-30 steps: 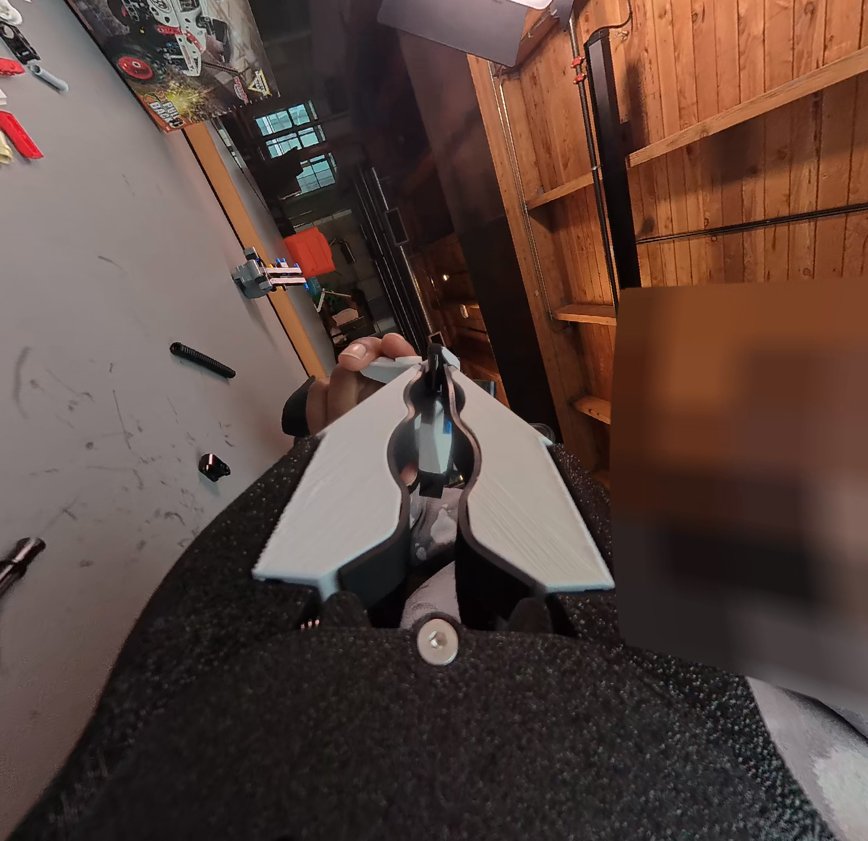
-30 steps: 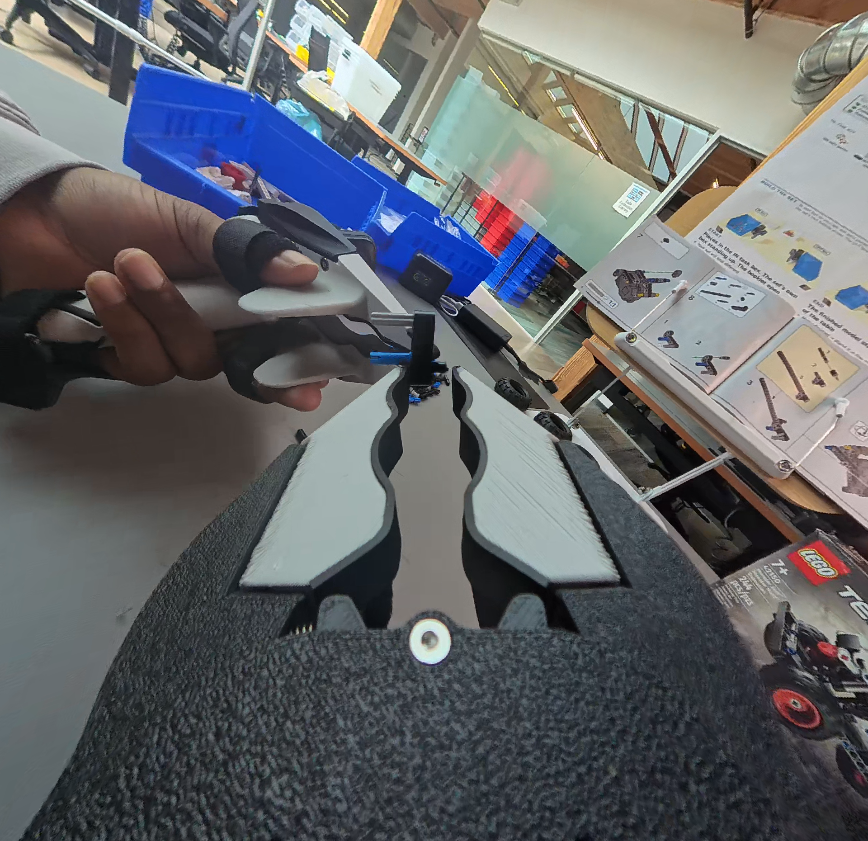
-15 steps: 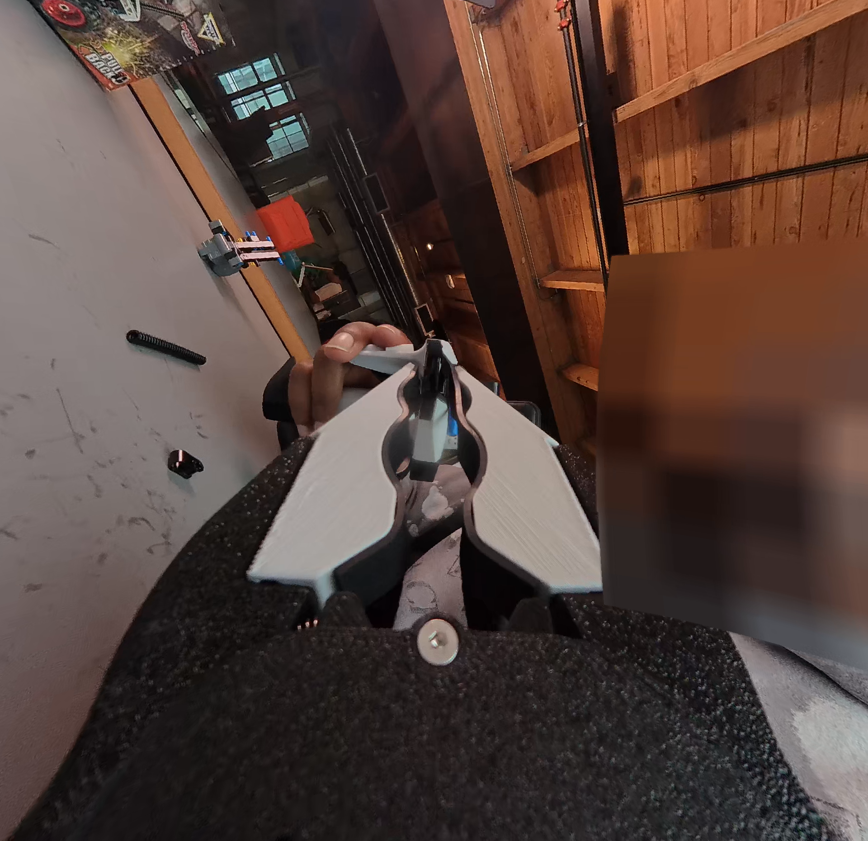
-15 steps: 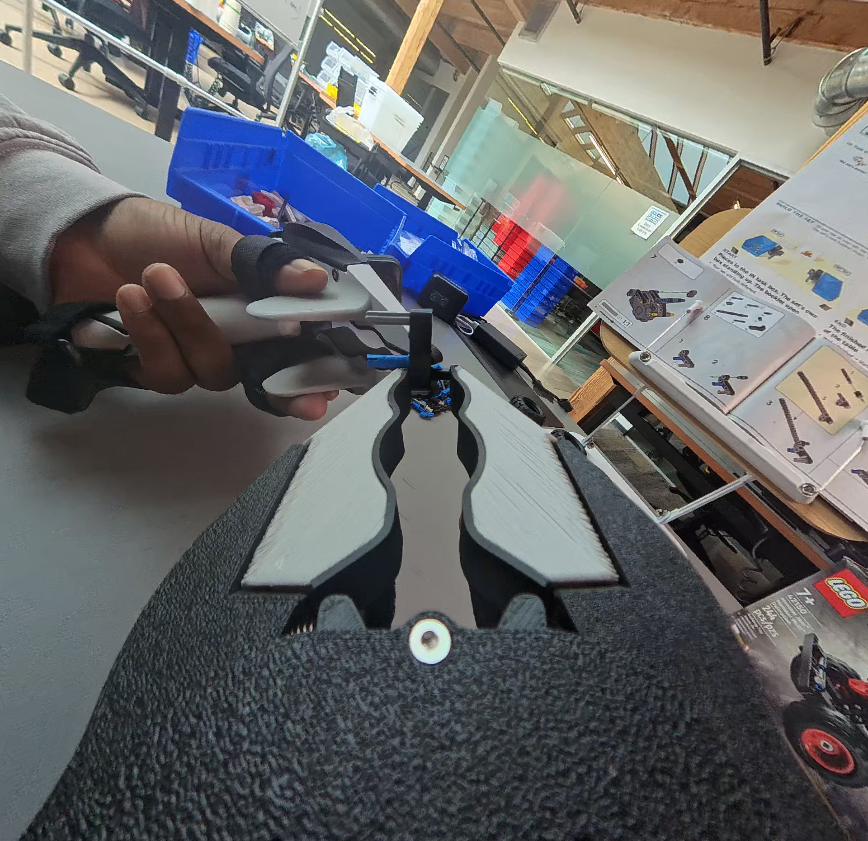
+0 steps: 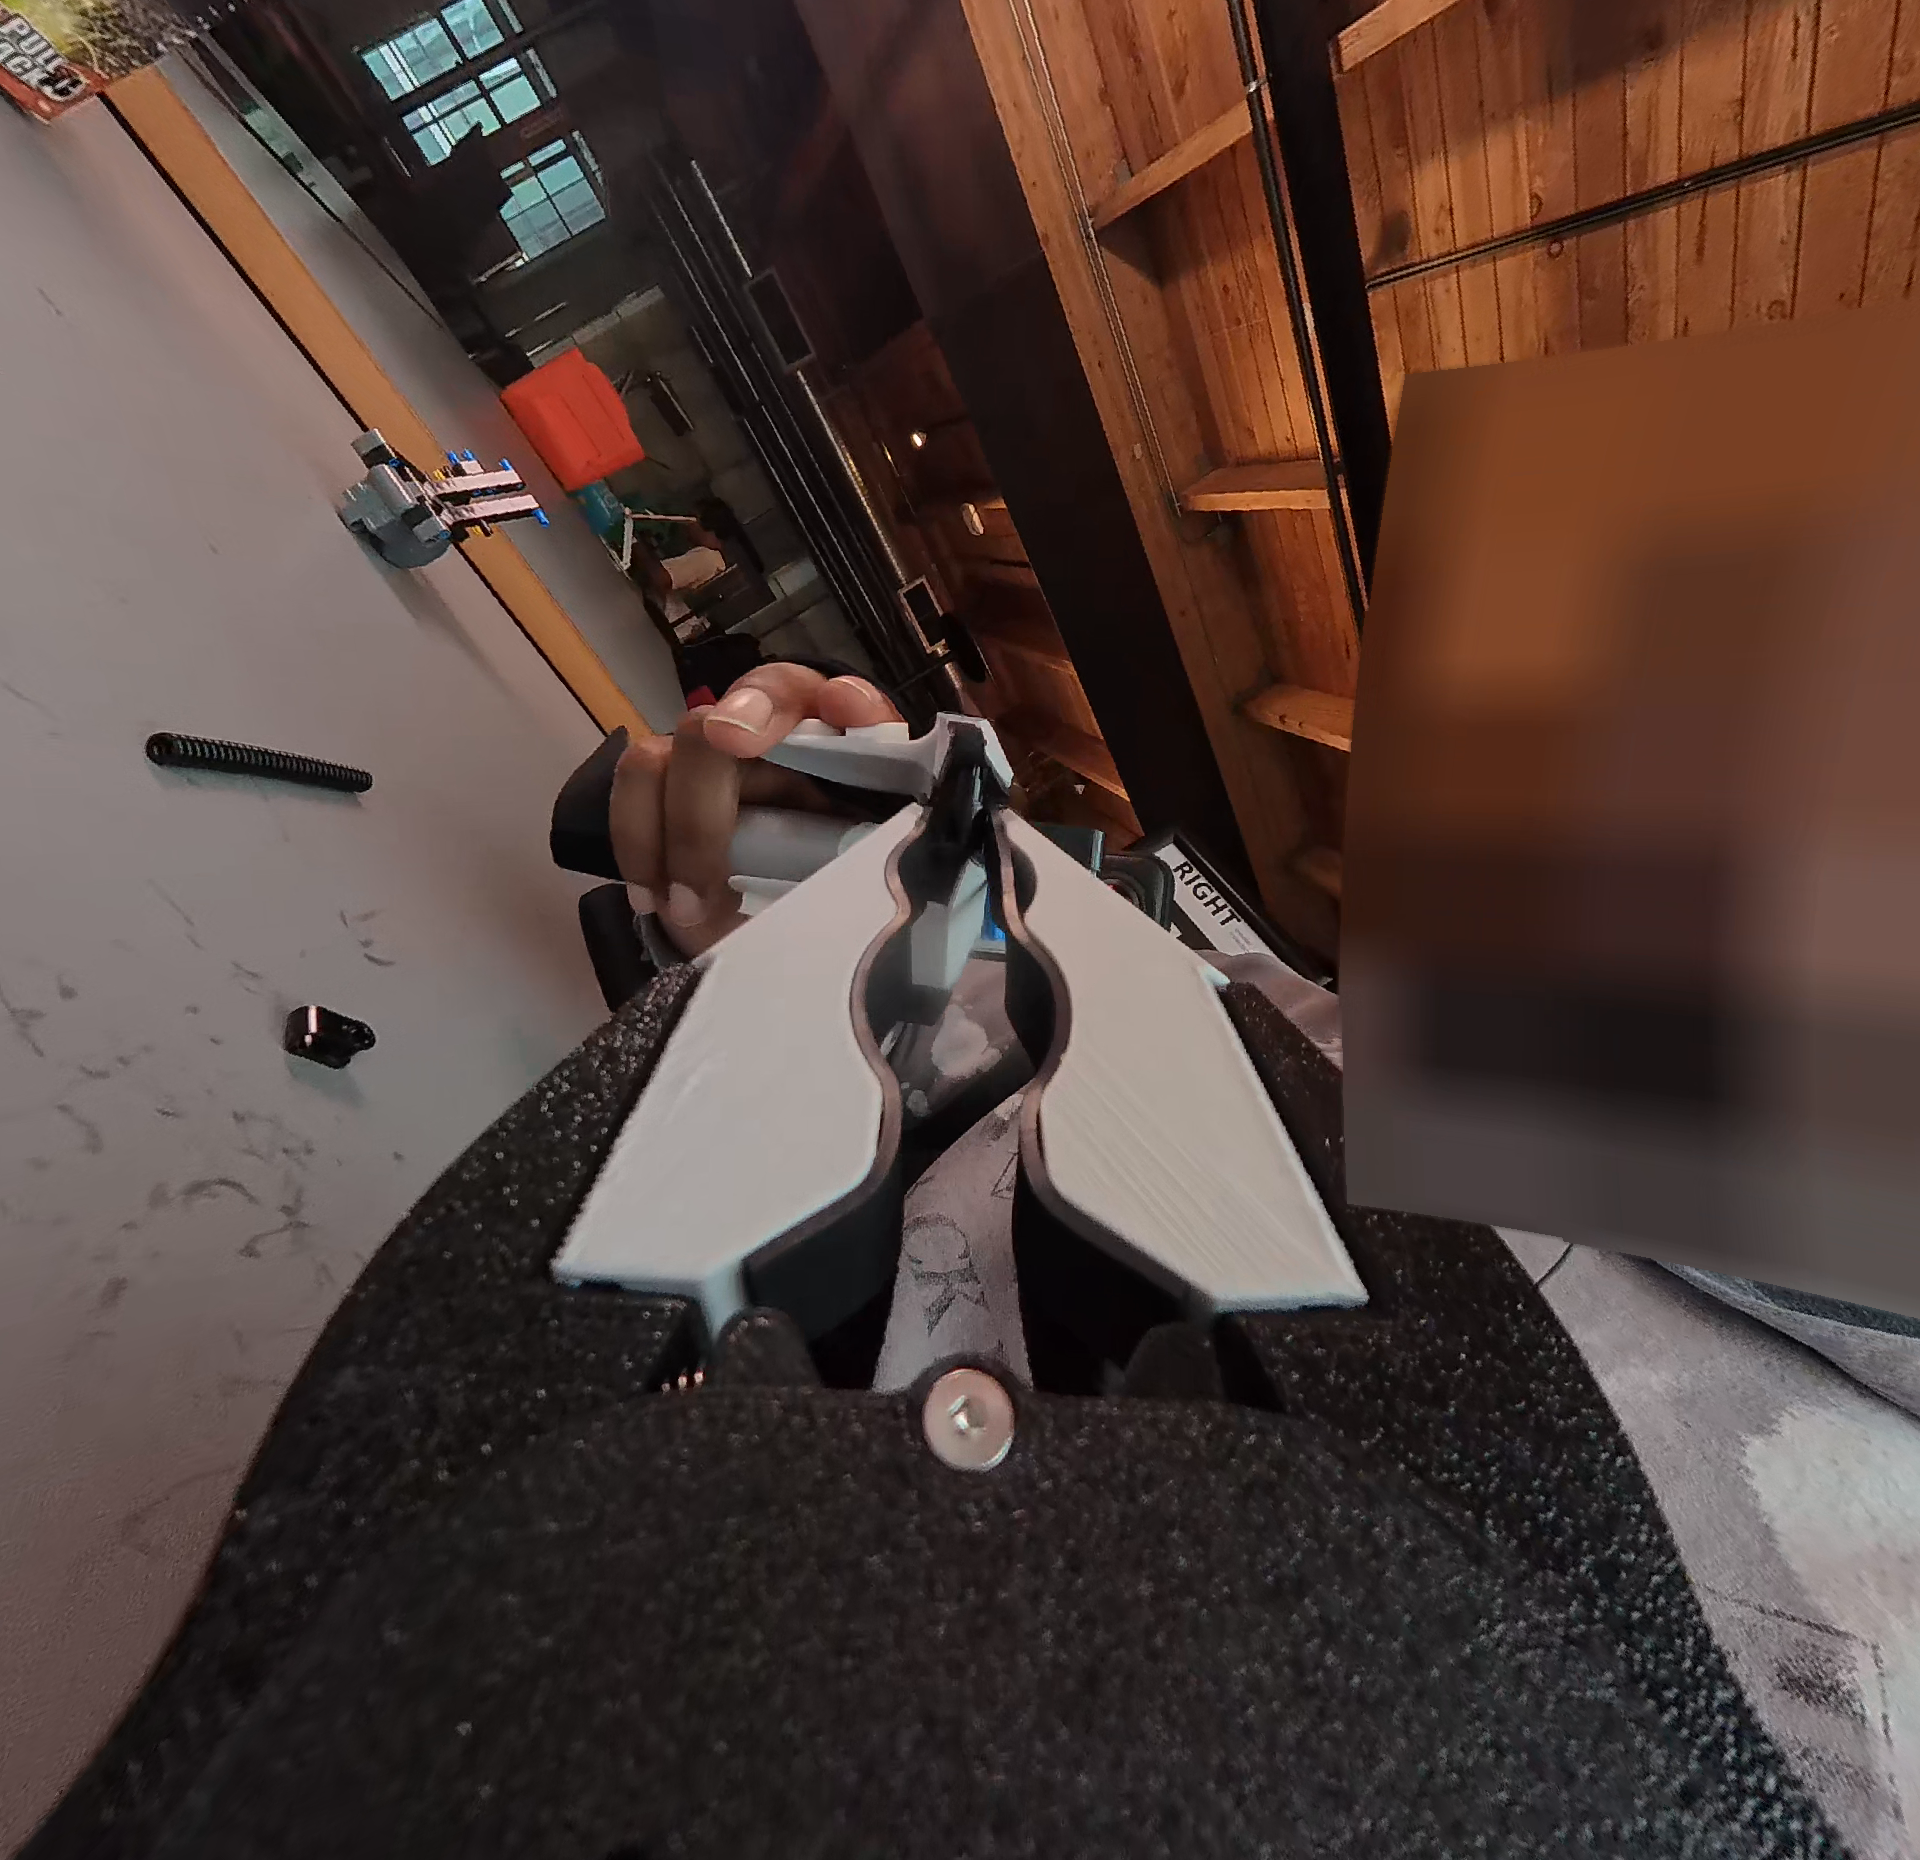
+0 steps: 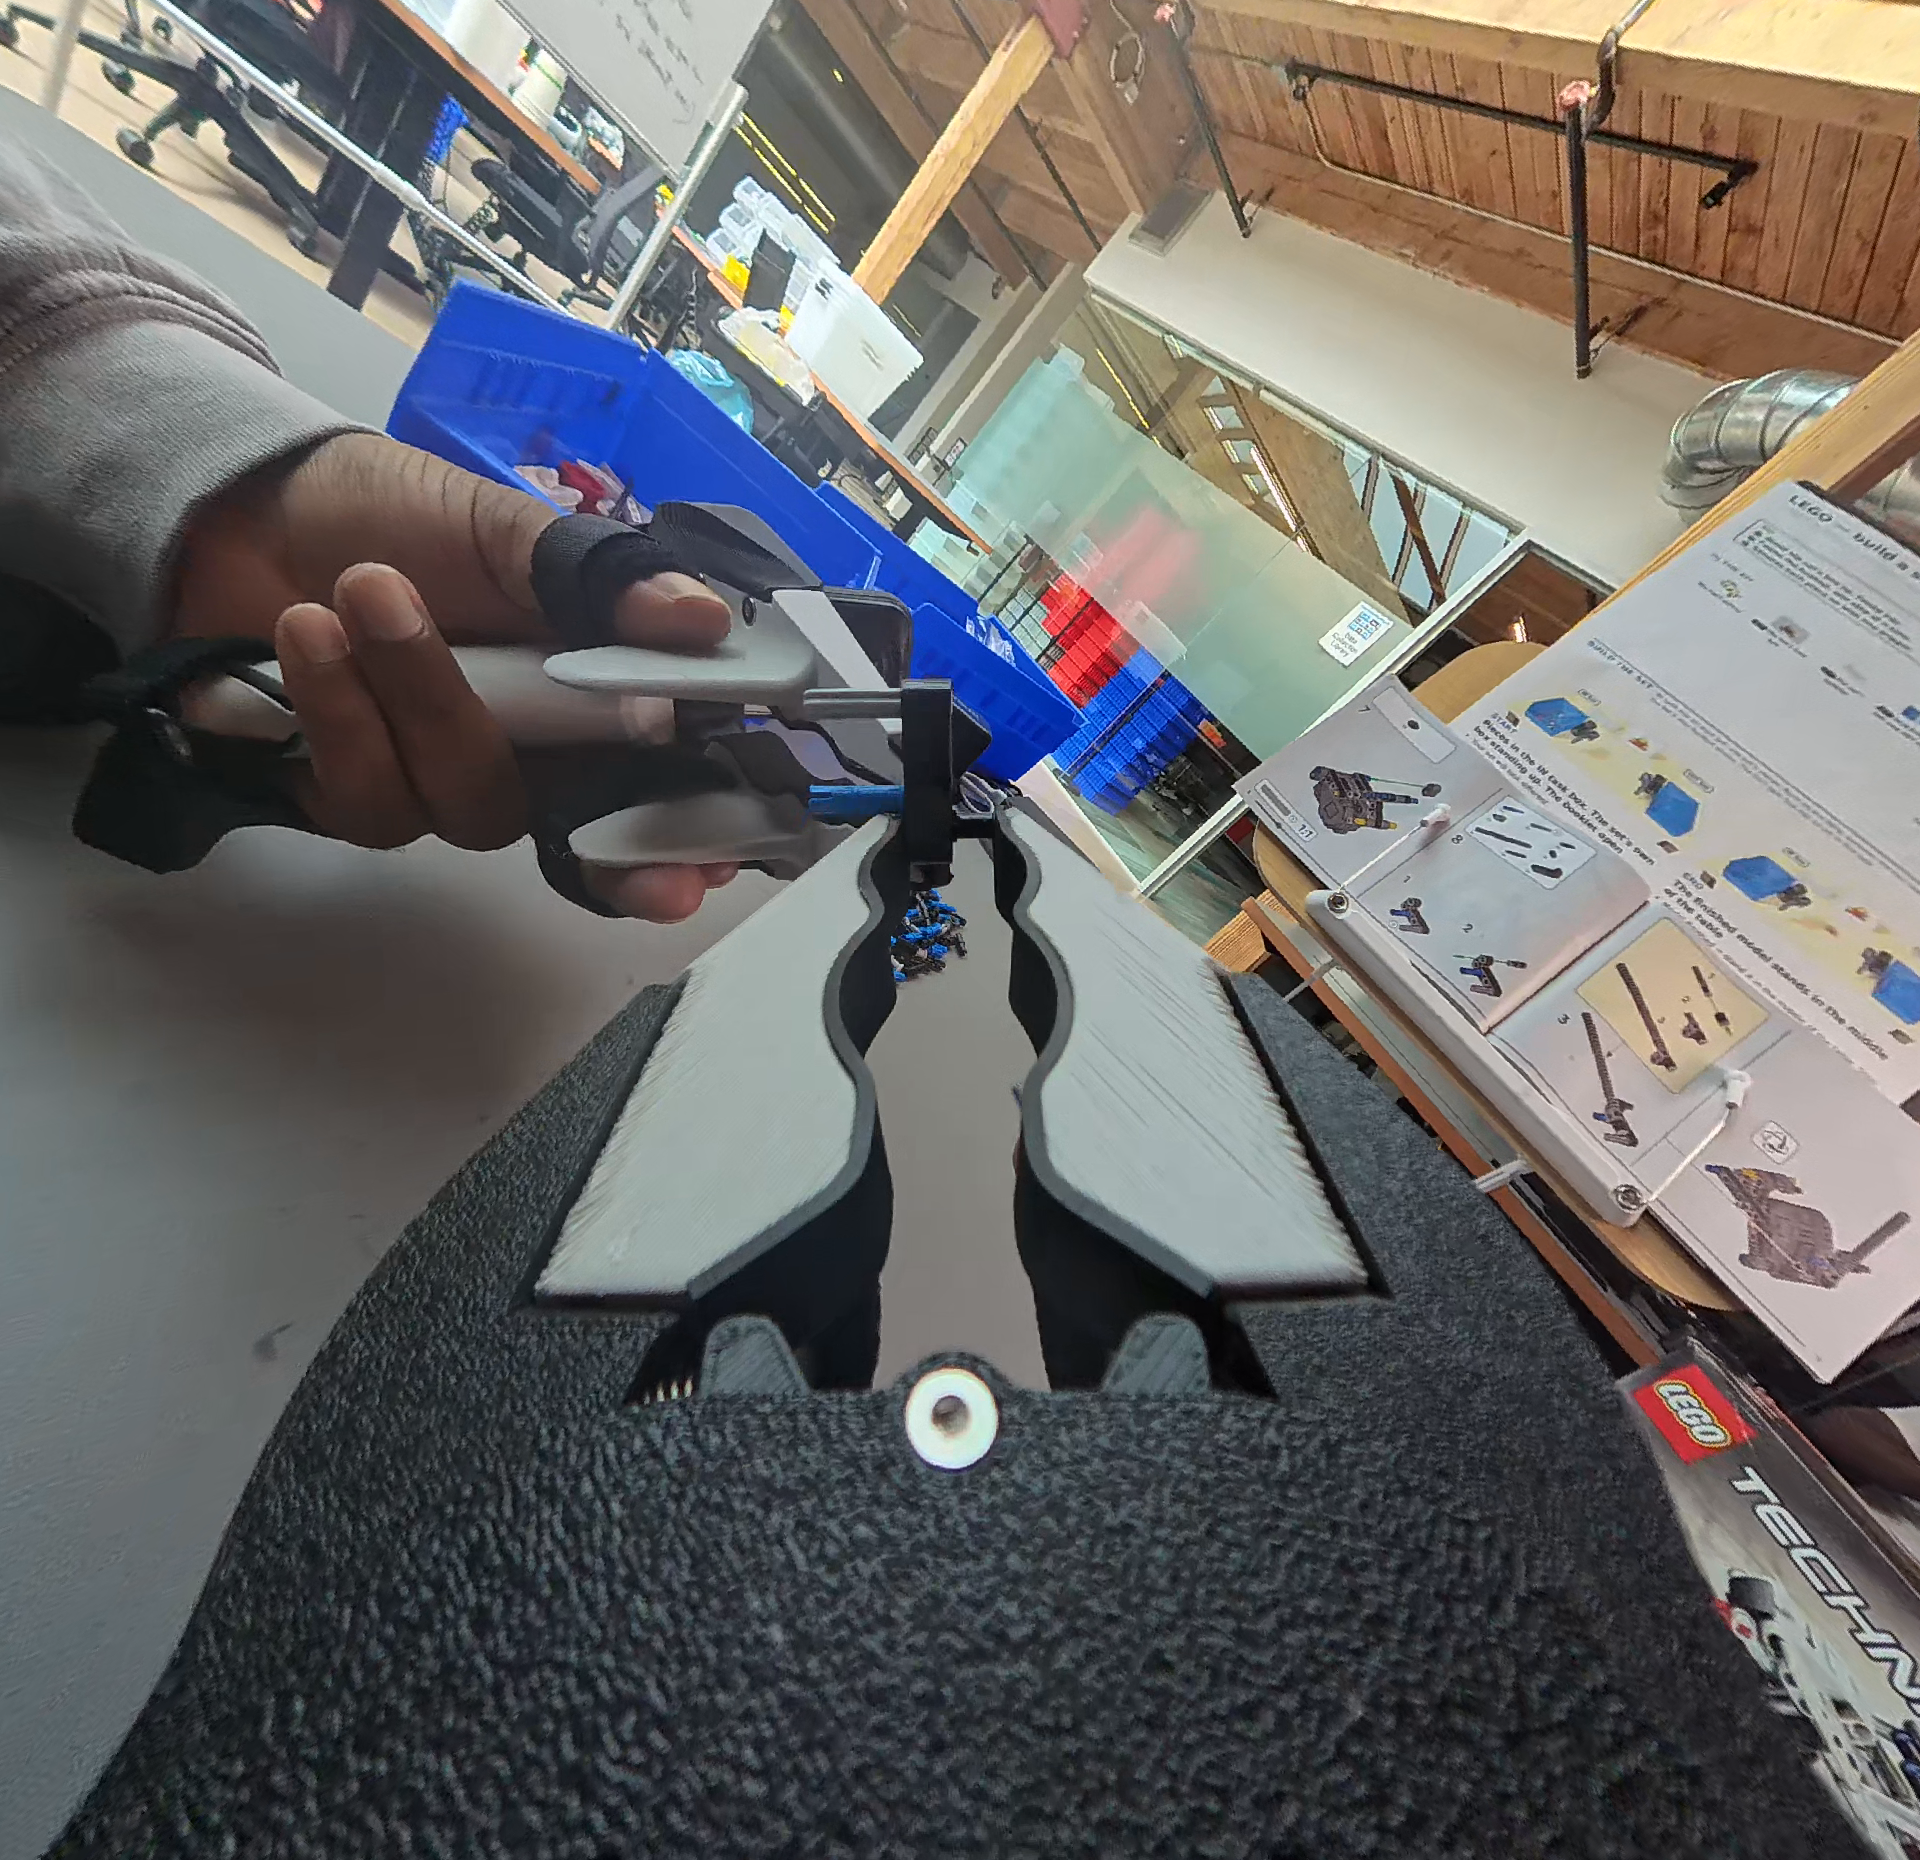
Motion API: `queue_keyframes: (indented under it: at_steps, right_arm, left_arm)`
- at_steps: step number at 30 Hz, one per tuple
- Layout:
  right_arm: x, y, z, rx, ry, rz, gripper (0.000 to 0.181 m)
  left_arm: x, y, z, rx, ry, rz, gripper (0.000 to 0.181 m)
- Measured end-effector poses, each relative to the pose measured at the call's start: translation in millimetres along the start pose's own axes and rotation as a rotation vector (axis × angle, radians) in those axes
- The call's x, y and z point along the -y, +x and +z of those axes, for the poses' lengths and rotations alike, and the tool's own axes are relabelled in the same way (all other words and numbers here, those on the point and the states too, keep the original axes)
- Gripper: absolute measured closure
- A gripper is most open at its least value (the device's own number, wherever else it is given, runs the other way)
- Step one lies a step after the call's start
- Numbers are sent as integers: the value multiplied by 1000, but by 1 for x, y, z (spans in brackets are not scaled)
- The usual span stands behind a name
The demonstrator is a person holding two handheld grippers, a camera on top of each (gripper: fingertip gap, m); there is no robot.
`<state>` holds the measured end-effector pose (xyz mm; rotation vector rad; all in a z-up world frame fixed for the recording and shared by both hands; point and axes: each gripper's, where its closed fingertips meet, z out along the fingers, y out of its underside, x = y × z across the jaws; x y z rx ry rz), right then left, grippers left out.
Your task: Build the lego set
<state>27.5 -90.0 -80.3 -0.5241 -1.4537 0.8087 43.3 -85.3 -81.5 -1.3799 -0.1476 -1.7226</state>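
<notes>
My left gripper [image 5: 961,823] is shut on a small black lego beam [image 5: 951,823] that carries a grey axle [image 5: 935,937] and a blue pin [image 5: 992,937]. It is held in the air above the grey table [image 5: 156,875]. In the right wrist view the left gripper [image 6: 821,750] comes in from the left in a hand, with the black beam [image 6: 928,761], grey axle [image 6: 852,706] and blue pin [image 6: 852,798] at its tips. My right gripper [image 6: 943,834] has a narrow gap between its tips. The beam's lower end sits in that gap.
On the table lie a black ridged rod [image 5: 260,766], a small black connector [image 5: 327,1036] and a grey sub-assembly with blue pins [image 5: 436,501]. A pile of blue and black pins [image 6: 925,943] lies ahead. Blue bins [image 6: 623,428] stand behind, with an instruction booklet [image 6: 1558,927] and set box [image 6: 1818,1550] on the right. Only a small space, under 4 cm, lies between the two pairs of fingers.
The two grippers have come closer together. The black beam stood just beyond my right gripper's tips and now sits between them. Both views have tilted upward.
</notes>
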Motion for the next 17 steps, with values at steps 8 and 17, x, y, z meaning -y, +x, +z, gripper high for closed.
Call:
queue_keyframes:
  at_steps: [8, 17]
  right_arm:
    - [-11, -2, 3, 21, -42, 39, 165]
    - [-67, -24, 1, 220, -285, 112, 132]
  left_arm:
    - [3, -11, -4, 130, -5, 105, 174]
    - [17, -74, -56, 892, -286, 694, 175]
